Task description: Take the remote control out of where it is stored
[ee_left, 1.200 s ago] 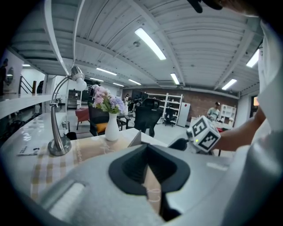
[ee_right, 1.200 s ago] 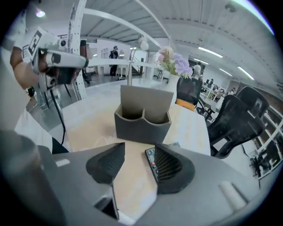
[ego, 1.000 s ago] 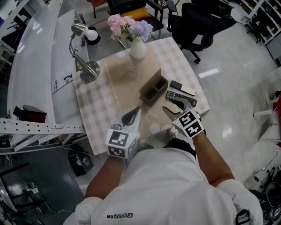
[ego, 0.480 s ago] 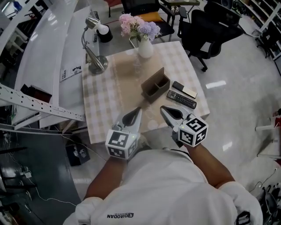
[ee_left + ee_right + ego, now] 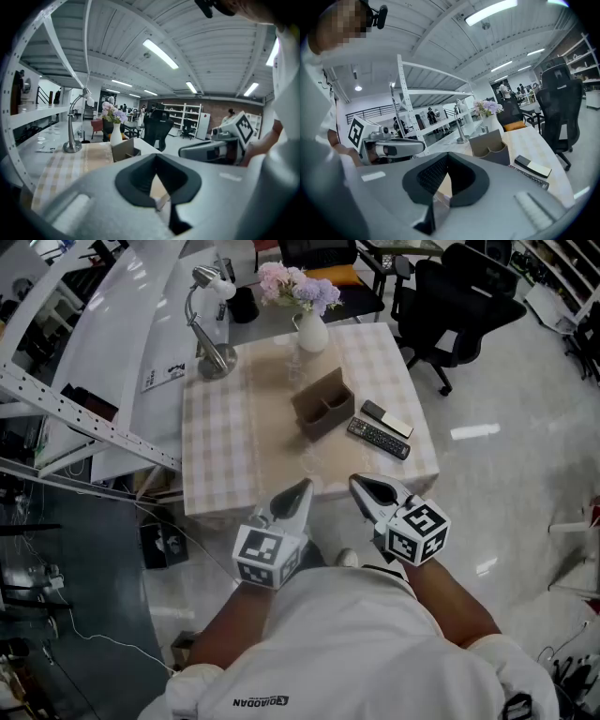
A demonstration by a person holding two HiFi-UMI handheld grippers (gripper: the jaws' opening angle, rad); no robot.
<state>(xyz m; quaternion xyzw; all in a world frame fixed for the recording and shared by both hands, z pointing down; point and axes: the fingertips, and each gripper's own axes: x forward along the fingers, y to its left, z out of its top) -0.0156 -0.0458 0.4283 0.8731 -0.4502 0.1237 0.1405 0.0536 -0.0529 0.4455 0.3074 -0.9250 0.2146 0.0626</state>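
Observation:
The long black remote control (image 5: 379, 438) (image 5: 530, 176) lies flat on the checked tablecloth, just right of the brown two-pocket holder (image 5: 322, 406) (image 5: 490, 147) (image 5: 123, 149). A shorter black-and-cream remote (image 5: 387, 418) (image 5: 532, 165) lies beside it. Both grippers hover off the table's near edge, close to the person's body. My left gripper (image 5: 303, 486) (image 5: 156, 157) is shut and empty. My right gripper (image 5: 357, 481) (image 5: 447, 155) is shut too, with nothing in it, and stands well short of the remotes.
A metal desk lamp (image 5: 211, 351) and a white vase of flowers (image 5: 310, 331) stand at the table's far side. Black office chairs (image 5: 459, 296) are behind the table on the right. White shelving (image 5: 84, 418) runs along the left. Bare floor lies under the grippers.
The right gripper's jaws stood open by the long remote's near end; they are now shut and empty. Both grippers have pulled back off the table toward the person.

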